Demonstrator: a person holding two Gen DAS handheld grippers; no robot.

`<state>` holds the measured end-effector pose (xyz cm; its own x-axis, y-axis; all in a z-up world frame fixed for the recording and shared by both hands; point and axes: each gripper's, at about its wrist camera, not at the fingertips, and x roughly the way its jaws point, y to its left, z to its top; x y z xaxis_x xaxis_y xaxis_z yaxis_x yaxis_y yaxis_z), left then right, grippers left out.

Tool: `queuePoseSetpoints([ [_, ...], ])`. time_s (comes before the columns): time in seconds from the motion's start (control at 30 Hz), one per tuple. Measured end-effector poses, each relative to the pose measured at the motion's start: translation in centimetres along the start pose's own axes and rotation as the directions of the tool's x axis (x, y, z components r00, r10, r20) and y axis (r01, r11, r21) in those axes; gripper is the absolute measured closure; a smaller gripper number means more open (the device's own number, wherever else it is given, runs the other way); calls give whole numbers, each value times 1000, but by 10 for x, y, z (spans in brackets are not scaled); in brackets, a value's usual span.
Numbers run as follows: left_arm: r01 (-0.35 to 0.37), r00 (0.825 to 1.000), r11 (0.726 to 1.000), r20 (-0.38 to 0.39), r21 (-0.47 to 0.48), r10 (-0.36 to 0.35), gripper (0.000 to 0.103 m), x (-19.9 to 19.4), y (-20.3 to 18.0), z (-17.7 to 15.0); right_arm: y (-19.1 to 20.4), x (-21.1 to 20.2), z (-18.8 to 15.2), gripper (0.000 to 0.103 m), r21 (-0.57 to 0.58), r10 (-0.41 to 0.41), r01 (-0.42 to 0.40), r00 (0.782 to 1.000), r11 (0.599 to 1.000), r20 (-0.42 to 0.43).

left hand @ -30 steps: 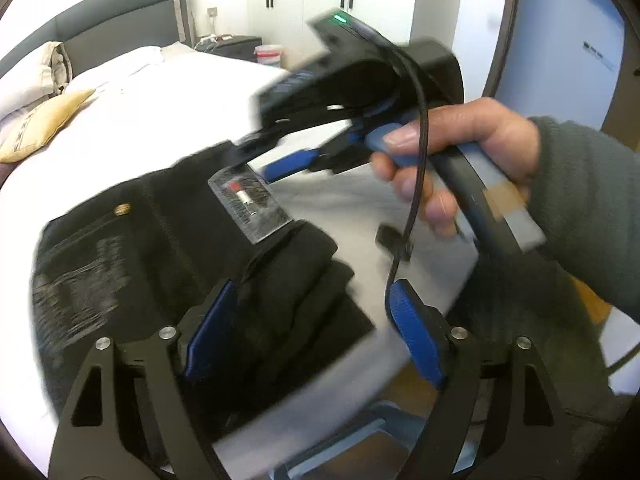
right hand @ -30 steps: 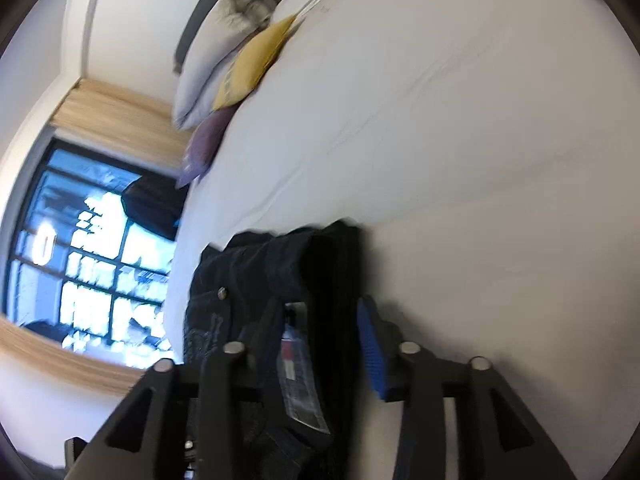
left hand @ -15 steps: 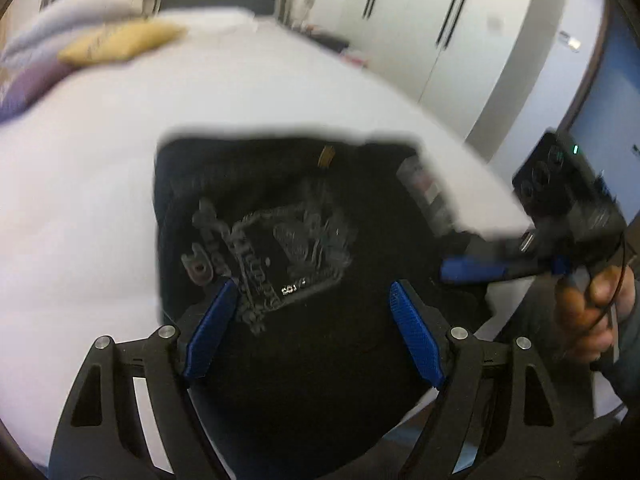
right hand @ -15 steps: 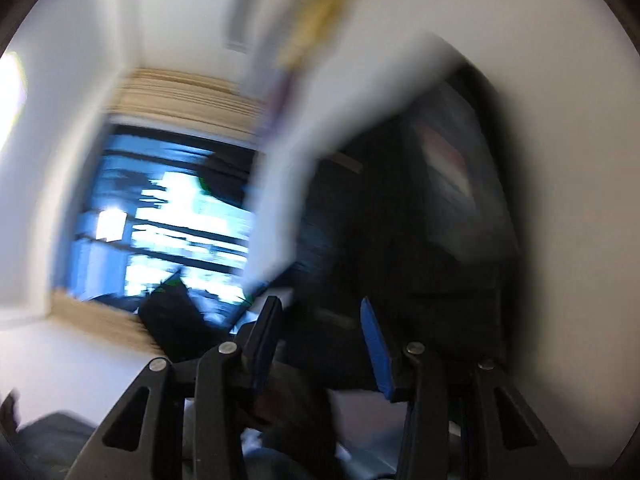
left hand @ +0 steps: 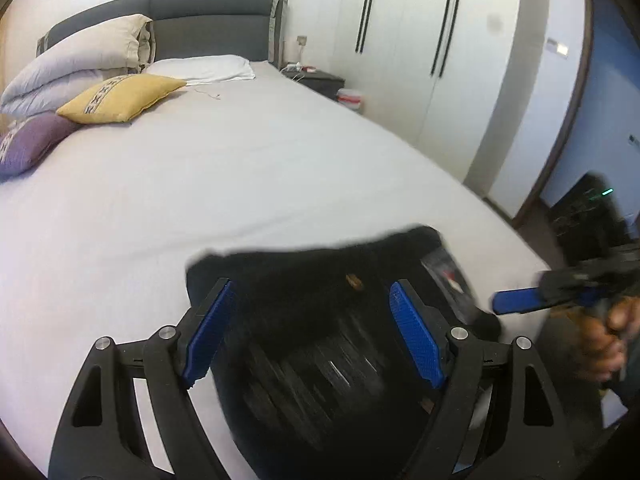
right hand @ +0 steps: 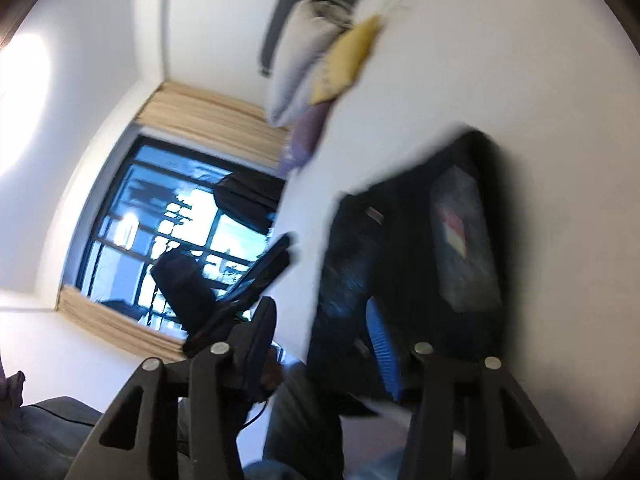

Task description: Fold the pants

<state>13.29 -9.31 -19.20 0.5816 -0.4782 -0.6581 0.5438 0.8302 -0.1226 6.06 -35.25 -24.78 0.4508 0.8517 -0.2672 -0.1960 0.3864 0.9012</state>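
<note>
The black pants [left hand: 320, 320] lie folded in a compact stack near the foot edge of the white bed [left hand: 200, 184], with a clear-bagged tag [left hand: 448, 276] on top at the right. My left gripper [left hand: 316, 340] is open and empty, hovering just over the stack. My right gripper [right hand: 320, 344] is open and empty, off the bed's edge; the pants [right hand: 420, 248] and tag [right hand: 460, 236] show beyond its fingers. The right gripper also shows in the left wrist view [left hand: 520, 302], to the right of the stack.
Pillows [left hand: 116, 96] and a folded duvet [left hand: 76, 68] sit at the grey headboard [left hand: 200, 16]. White wardrobes [left hand: 420, 60] and a nightstand [left hand: 316, 80] stand to the right. A window [right hand: 168, 240] is at the left.
Both grippers have pulled back from the folded pants toward the foot edge. The left view has tilted up to show the whole bed. The right gripper has opened wider.
</note>
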Motion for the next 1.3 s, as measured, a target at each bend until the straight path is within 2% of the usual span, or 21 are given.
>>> queuePoseSetpoints([
  [0.1,-24,995,999,-102,-24,22,25,48,15,13,-6,29,20,48,2,-1,1,1000,1000,-24],
  [0.17,-25,982,996,-188,-80,9,25,83,29,-1,-35,44,20,49,60,-98,102,994,993,-53],
  [0.2,-23,980,994,-200,-107,1,24,95,35,-10,-51,49,17,69,89,-144,150,987,985,-66],
  [0.23,-16,983,993,-183,-120,-6,23,97,37,-13,-66,48,9,103,102,-165,170,985,980,-54],
  [0.27,-8,985,991,-173,-131,-15,23,95,39,-12,-74,42,4,103,113,-180,183,983,977,-32],
  [0.37,-2,984,992,-174,-129,-21,23,91,39,-10,-88,16,-15,103,171,-132,126,991,977,22],
  [0.4,-14,984,991,-175,-134,-10,23,87,38,-8,-86,9,-19,101,171,-140,135,990,976,20],
  [0.47,-23,992,990,-129,-137,5,23,65,33,0,-72,-1,-21,77,162,-125,120,992,979,18],
  [0.5,-7,996,989,-92,-147,-7,23,53,29,3,-62,-7,-22,53,143,-97,91,995,986,36],
  [0.53,-5,996,988,-87,-152,-9,23,48,26,3,-49,-11,-21,42,115,-62,55,996,992,63],
  [0.63,-50,988,995,-153,-90,36,23,57,15,-16,-34,-2,-20,41,80,-14,10,998,997,55],
  [0.7,-103,984,994,-148,-22,99,22,55,7,-32,-46,9,-27,42,101,-78,78,997,992,-4],
  [0.73,-105,984,994,-144,-21,101,22,57,4,-36,-49,17,-27,54,106,-95,98,995,990,-24],
  [0.8,-115,983,993,-144,-9,113,22,46,0,-40,-57,10,-39,74,54,-124,123,992,991,13],
  [0.87,-122,982,993,-143,7,121,22,32,-3,-47,-63,-6,-47,74,97,-123,120,992,988,31],
  [0.9,-130,982,991,-139,-5,128,22,20,-3,-51,-61,-17,-49,71,106,-148,144,988,984,37],
  [0.93,-126,984,992,-133,-29,122,22,8,2,-58,-55,-26,-49,54,93,-177,172,983,981,47],
  [1.0,-94,990,990,-118,-108,82,22,-19,10,-67,-47,-47,-48,33,80,-213,207,974,975,80],
  [1.13,-65,993,966,-115,-251,37,16,-60,34,-87,-45,-74,-34,30,119,-211,195,967,974,141],
  [1.2,-51,991,949,-135,-312,9,16,-63,46,-94,-47,-62,-25,30,136,-223,208,968,969,113],
  [1.3,-40,986,940,-164,-338,-17,16,-48,62,-88,-57,-38,-15,30,150,-264,256,964,955,35],
])
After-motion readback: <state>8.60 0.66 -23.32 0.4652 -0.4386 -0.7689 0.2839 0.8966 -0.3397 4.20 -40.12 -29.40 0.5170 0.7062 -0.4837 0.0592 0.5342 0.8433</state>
